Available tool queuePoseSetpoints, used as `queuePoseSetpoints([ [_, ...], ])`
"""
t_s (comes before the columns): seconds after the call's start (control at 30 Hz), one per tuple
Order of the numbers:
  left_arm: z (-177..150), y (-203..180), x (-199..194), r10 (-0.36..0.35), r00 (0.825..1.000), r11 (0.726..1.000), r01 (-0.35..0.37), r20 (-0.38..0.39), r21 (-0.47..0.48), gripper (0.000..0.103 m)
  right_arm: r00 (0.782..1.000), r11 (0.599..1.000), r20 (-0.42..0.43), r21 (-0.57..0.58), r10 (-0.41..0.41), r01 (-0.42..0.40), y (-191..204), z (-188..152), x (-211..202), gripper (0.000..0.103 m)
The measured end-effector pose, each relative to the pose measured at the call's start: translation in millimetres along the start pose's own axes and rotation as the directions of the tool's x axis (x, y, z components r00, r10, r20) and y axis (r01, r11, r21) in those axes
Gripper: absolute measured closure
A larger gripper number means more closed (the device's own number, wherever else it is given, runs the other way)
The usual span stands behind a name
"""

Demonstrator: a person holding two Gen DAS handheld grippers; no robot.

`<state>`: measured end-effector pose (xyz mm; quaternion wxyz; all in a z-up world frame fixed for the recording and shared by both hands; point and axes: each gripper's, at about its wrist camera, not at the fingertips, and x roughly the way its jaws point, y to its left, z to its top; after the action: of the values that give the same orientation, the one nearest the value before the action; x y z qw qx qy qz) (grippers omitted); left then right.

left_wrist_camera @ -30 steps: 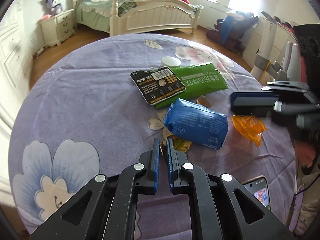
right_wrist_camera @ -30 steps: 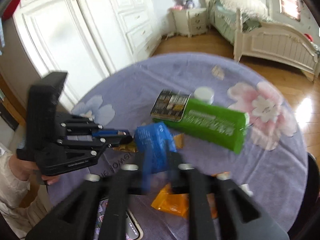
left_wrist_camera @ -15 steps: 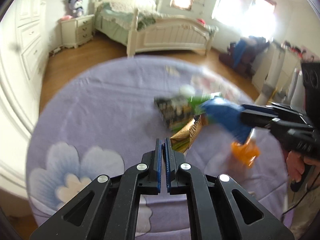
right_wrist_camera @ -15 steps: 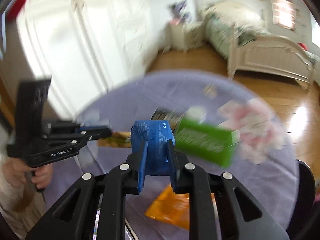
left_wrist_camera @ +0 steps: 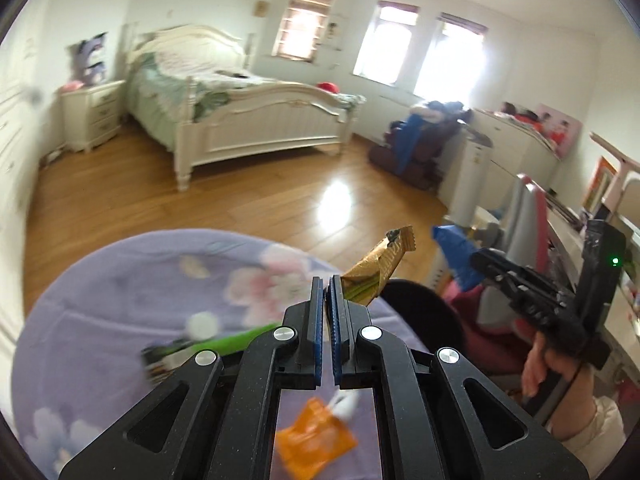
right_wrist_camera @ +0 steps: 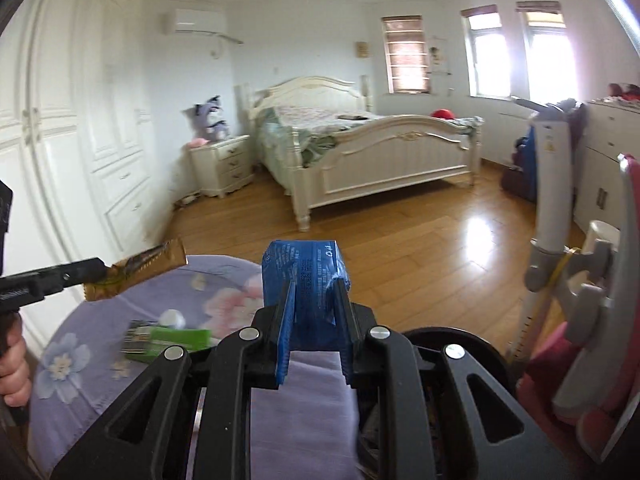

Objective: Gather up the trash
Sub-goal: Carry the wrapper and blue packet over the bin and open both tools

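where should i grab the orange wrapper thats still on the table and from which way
Judging by its pose, take the orange wrapper from straight above, pinching the raised, crumpled end nearest the white scrap. It lies flat on the purple tablecloth, so side jaws would likely slide under nothing. The frame is blurred, so exact creases are unclear.

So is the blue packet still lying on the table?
No, the blue packet is up in the air, pinched in the right gripper above the table.

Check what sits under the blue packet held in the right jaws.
Under the blue packet lie the purple tablecloth edge and a black round container's rim beside the table. Its contents are hidden by the right gripper.
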<state>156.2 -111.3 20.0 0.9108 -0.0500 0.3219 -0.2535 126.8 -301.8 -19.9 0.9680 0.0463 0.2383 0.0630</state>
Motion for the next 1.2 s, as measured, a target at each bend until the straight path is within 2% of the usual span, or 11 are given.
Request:
queuePoseSetpoints([
  [0.13, 10, -44, 47, -0.076, 0.996, 0.997, 0.078, -0.044, 0.031, 0.098, 0.995, 0.995, -0.027, 0.015, -0.094, 0.095, -34, -12, 7, 0.083],
  [0.33, 12, -91, 111, -0.126, 0.986, 0.989, 0.134, -0.106, 0.064, 0.098, 0.977, 0.981, -0.096, 0.027, -0.189, 0.193, -79, -34, 23, 0.083],
  [0.57, -2, -121, 168, -0.152, 0.970, 0.983, 0.168, -0.192, 0.069, 0.098, 0.961, 0.970, -0.159, 0.052, -0.225, 0.236, -123, -57, 33, 0.083],
  [0.87, -12, -144, 211, -0.144, 0.955, 0.981, 0.172, -0.258, 0.085, 0.097, 0.954, 0.965, -0.191, 0.075, -0.233, 0.250, -151, -69, 39, 0.080],
  [0.9, -12, -148, 214, -0.131, 0.956, 0.982, 0.162, -0.262, 0.101, 0.090, 0.951, 0.964, -0.199, 0.075, -0.237, 0.256, -154, -70, 40, 0.077],
  [0.93, -13, -152, 217, -0.115, 0.957, 0.982, 0.150, -0.265, 0.115, 0.063, 0.946, 0.961, -0.208, 0.071, -0.247, 0.266, -155, -71, 42, 0.072],
  [0.97, -12, -154, 216, -0.107, 0.959, 0.983, 0.142, -0.262, 0.119, 0.044, 0.944, 0.959, -0.208, 0.069, -0.255, 0.274, -157, -71, 42, 0.054],
  [1.0, -12, -154, 214, -0.106, 0.963, 0.983, 0.139, -0.248, 0.117, 0.020, 0.944, 0.958, -0.204, 0.070, -0.259, 0.278, -156, -71, 41, 0.036],
  [1.07, -12, -155, 204, -0.110, 0.969, 0.982, 0.140, -0.221, 0.125, 0.017, 0.953, 0.961, -0.183, 0.086, -0.243, 0.262, -156, -71, 36, 0.032],
  [1.2, -10, -145, 182, -0.091, 0.971, 0.980, 0.126, -0.223, 0.152, 0.017, 0.968, 0.977, -0.178, 0.084, -0.177, 0.195, -141, -68, 30, 0.032],
])
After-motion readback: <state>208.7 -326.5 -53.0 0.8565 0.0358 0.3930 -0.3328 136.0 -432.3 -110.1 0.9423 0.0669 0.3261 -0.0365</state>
